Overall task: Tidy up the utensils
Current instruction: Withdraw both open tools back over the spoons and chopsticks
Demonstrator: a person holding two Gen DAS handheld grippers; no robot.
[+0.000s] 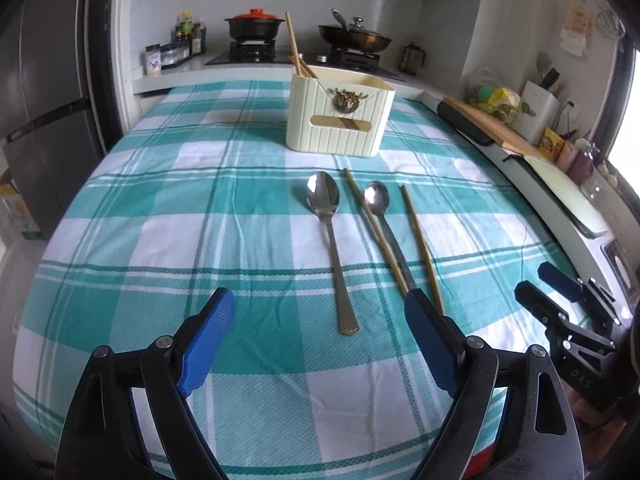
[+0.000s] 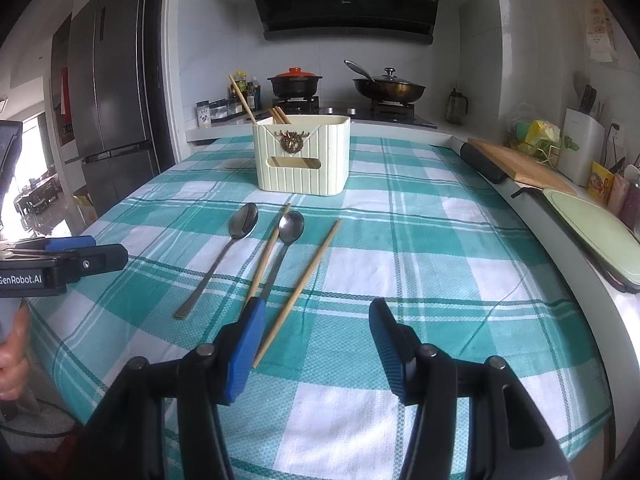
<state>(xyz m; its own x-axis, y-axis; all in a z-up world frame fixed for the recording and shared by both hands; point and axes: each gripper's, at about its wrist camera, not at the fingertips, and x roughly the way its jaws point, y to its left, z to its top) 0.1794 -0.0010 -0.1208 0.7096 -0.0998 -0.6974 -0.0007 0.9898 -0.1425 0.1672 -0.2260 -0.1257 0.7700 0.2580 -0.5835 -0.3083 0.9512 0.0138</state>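
Observation:
A cream utensil holder stands at the far middle of the table with chopsticks in its left part. On the cloth lie a large spoon, a smaller spoon and two loose chopsticks. My left gripper is open and empty, just short of the large spoon's handle. My right gripper is open and empty, just right of the near end of the right chopstick. Each gripper also shows in the other's view.
The table wears a teal and white checked cloth. Behind it is a stove with a red-lidded pot and a wok. A cutting board and a green tray lie on the counter at right. A fridge stands at left.

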